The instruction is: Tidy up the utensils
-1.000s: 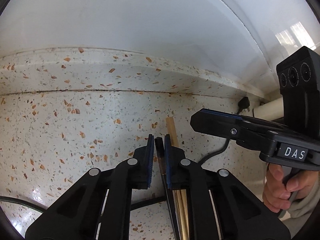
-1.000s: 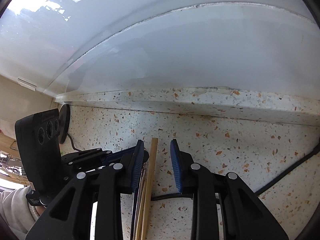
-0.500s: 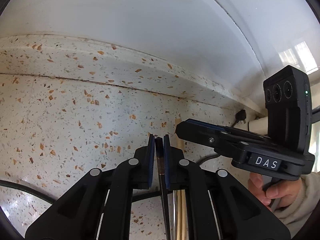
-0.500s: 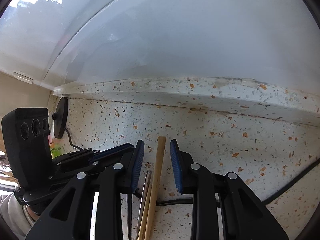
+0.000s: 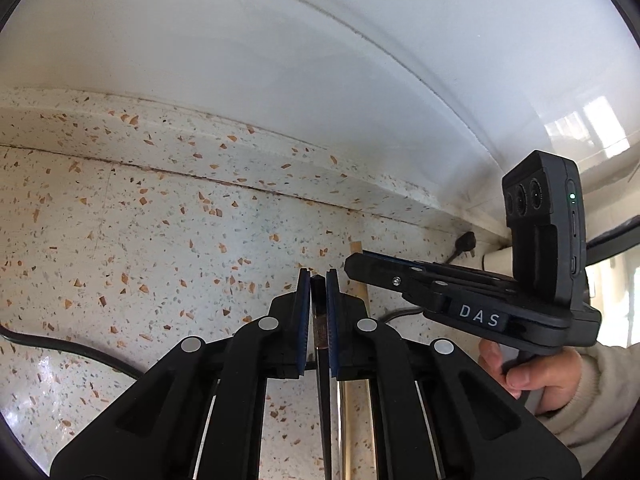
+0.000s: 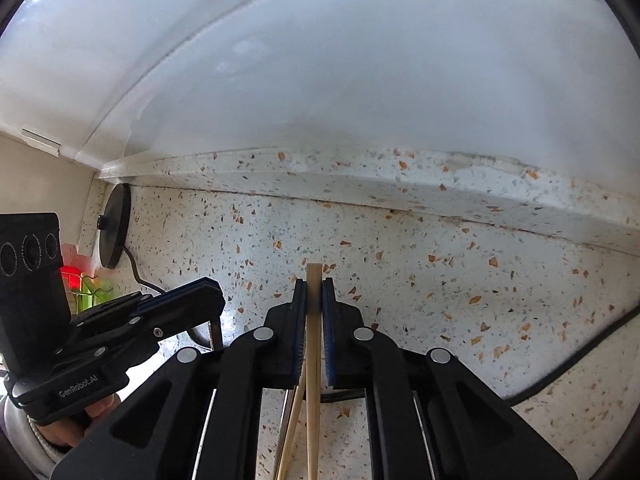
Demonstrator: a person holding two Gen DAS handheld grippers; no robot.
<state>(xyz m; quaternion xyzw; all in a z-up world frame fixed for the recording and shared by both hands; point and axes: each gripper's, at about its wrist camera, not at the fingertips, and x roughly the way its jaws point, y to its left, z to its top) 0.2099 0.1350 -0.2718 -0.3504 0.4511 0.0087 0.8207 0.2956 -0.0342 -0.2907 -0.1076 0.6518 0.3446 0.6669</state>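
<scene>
A white terrazzo countertop (image 5: 168, 240) flecked with orange chips fills the lower half of both views, with a raised ledge of the same stone (image 6: 360, 184) along its back edge under a plain white wall (image 6: 340, 80). A black cable (image 5: 60, 346) curves across the lower left of the left wrist view. At the left edge of the right wrist view a round black disc (image 6: 116, 236) leans in the corner.

The left gripper (image 5: 318, 280), bottom centre of its own view, has its blue-padded jaws clamped on a dark, slim metal utensil handle (image 5: 319, 320) that runs down out of frame. The right gripper (image 6: 315, 286), bottom centre of its own view, is clamped on a pale wooden chopstick (image 6: 314, 276) whose square tip stands just past the pads; a second chopstick (image 6: 294, 412) angles away beneath, outside the grip. Each gripper shows in the other's view, gripped by a hand (image 5: 532, 376) in a light sleeve at the lower right.
</scene>
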